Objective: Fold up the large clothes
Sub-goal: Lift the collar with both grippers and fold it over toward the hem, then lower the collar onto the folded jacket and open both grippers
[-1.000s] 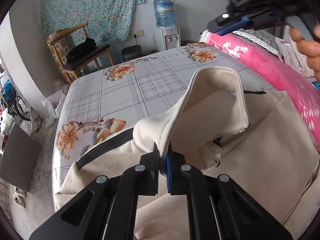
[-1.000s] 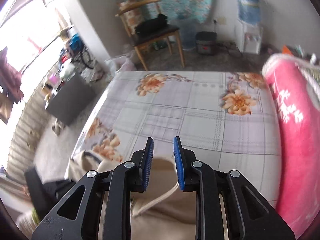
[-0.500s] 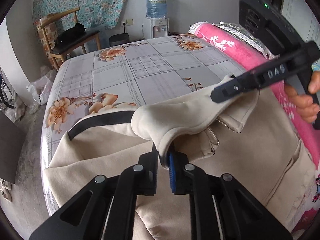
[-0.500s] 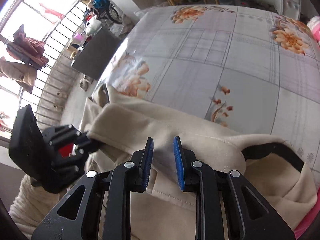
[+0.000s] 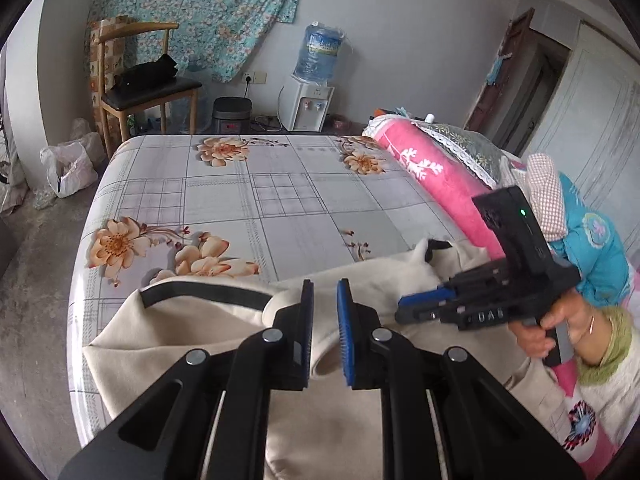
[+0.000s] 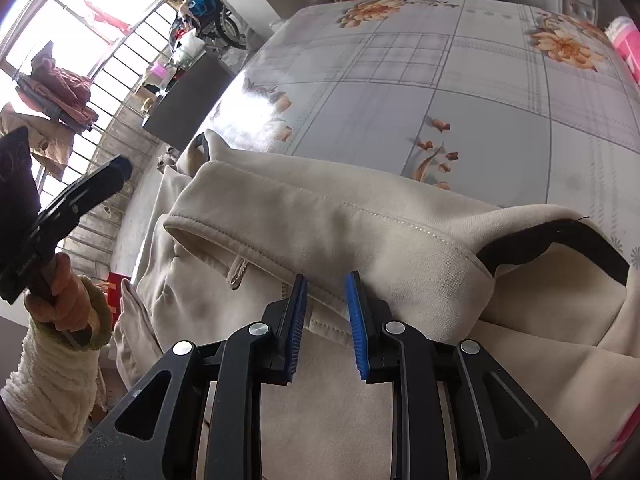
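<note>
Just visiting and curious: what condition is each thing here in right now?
Cream jacket: lying on the bed, partly folded over itself.
Left claw: open, holding nothing.
Right claw: open over the jacket's edge.
Bed: covered with a flowered sheet.

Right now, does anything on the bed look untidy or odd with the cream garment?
Yes. The cream garment is not flat: one thick fold lies rolled across it, and the black-trimmed edge curls up near the pink bolster. It also hangs over the bed edge. I see no tear or stain.
</note>
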A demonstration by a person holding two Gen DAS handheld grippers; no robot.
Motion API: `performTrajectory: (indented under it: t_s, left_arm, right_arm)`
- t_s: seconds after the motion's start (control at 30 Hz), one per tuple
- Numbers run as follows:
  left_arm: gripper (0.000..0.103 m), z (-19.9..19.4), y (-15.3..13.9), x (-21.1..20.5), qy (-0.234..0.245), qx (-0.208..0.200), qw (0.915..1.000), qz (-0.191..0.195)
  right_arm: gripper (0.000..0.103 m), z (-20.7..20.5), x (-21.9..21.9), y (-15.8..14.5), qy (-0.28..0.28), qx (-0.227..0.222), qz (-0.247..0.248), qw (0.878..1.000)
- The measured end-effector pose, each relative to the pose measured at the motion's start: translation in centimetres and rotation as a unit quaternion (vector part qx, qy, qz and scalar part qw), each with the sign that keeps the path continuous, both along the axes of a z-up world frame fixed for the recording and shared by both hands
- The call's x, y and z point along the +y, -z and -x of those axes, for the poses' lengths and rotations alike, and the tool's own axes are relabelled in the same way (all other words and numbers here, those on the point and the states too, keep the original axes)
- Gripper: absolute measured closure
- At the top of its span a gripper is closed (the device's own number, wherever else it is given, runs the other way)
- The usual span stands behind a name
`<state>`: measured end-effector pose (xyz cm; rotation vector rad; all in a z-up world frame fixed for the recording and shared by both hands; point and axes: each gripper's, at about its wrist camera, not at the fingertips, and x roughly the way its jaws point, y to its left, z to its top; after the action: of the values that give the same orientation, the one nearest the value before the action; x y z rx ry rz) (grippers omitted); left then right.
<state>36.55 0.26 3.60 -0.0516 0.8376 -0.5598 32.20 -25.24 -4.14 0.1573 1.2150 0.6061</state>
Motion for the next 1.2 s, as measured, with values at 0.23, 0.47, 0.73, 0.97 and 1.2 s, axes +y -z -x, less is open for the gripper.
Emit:
performTrajectory:
  t_s: [0.23, 0.47, 0.73, 0.97, 1.2]
  left_arm:
    - [0.092, -3.2, 6.6, -3.2, -0.003, 0.115, 0.9914, -0.063]
    - [0.092, -1.3, 6.8, -2.3, 0.022, 0.095, 0.9922, -0.078]
    - [0.092, -1.0, 7.1, -1.7, 0.035, 0.085, 0.9927, -0.079]
    - [0.092, -0.7, 5.5, 0.1, 0.026, 0.068, 0.9963, -0.047]
    - [0.092, -2.3, 4.3, -1.7, 0.022, 0.068, 0.9972, -0.022]
  right_arm:
    - [0.081, 1.6, -0.3, -0.6, -0.021, -0.007, 0.011, 1.000]
    - [0.043, 1.0, -7.2, -4.0, 0.118, -0.044, -0.063, 0.990]
    - [0.081, 0.2, -7.9, 0.1, 0.132, 0.056, -0.062, 0.988]
    - [0.095, 3.0, -8.1, -0.7, 0.100, 0.038, -0.068, 0.992]
    - [0.095, 2.5, -7.4, 1.4, 0.099, 0.059, -0.050, 0.992]
